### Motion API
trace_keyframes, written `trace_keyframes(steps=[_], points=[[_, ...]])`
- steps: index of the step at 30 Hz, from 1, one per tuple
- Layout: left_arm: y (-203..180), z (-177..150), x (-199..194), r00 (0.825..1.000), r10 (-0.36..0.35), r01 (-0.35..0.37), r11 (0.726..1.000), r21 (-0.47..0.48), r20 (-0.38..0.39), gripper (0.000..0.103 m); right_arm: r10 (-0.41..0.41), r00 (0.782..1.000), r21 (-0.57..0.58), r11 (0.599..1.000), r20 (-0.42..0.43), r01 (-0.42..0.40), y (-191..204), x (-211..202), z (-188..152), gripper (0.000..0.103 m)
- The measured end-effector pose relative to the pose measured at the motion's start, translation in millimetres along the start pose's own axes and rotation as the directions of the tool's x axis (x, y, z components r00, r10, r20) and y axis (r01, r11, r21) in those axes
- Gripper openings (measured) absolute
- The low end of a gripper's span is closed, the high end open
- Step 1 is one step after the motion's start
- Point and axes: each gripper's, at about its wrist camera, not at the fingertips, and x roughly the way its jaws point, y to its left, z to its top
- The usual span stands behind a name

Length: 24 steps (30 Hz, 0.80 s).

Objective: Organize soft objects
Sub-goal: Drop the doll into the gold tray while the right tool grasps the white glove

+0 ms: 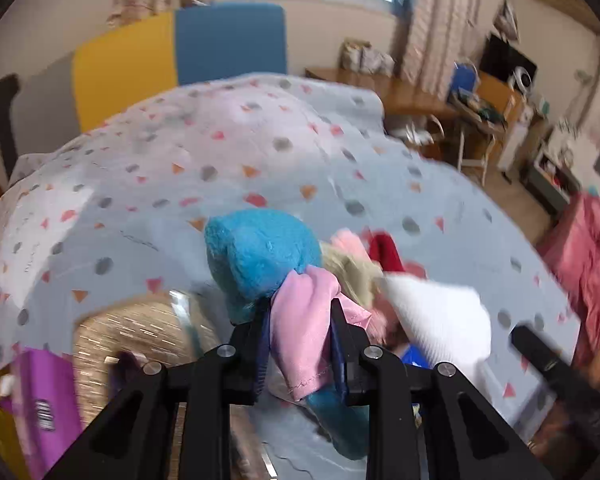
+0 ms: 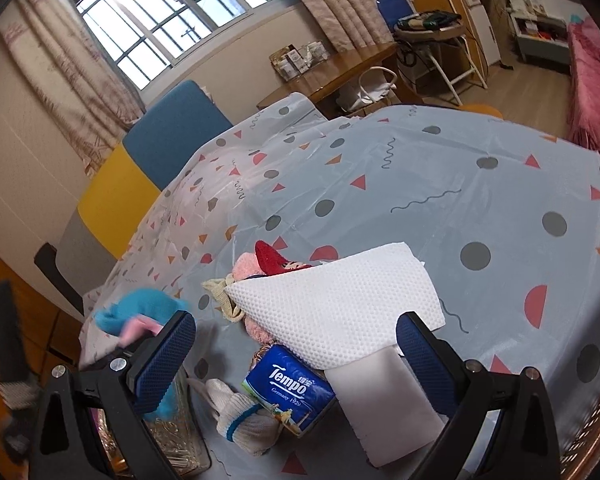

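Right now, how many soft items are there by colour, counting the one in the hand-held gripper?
Blue and pink plush, clamped in the left hand-held gripper: 1
White: 3 (embossed towel, foam block, knit glove)
Red: 1
Pink: 1
Beige: 1
Blue tissue pack: 1
Total: 8

A bright barred window (image 2: 168, 20) with patterned curtains (image 2: 332, 4) overlooks a wooden desk (image 2: 332, 72) and wood floor (image 2: 532, 80).
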Motion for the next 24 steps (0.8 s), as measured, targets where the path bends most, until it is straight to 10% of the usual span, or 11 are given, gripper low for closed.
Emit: trace_keyframes(steps=[14, 24], points=[[134, 5, -113, 0.967, 0.157, -0.113, 0.971, -0.213, 0.202, 0.026, -0.047, 0.99, -0.341, 0.94, -0.133, -0.001, 60, 29, -30, 0.077], [237, -69, -150, 0.944, 0.287, -0.206, 0.9, -0.385, 0.165, 0.027, -0.136, 0.924, -0.599, 0.792, -0.357, -0.115, 107, 74, -88, 0.054]])
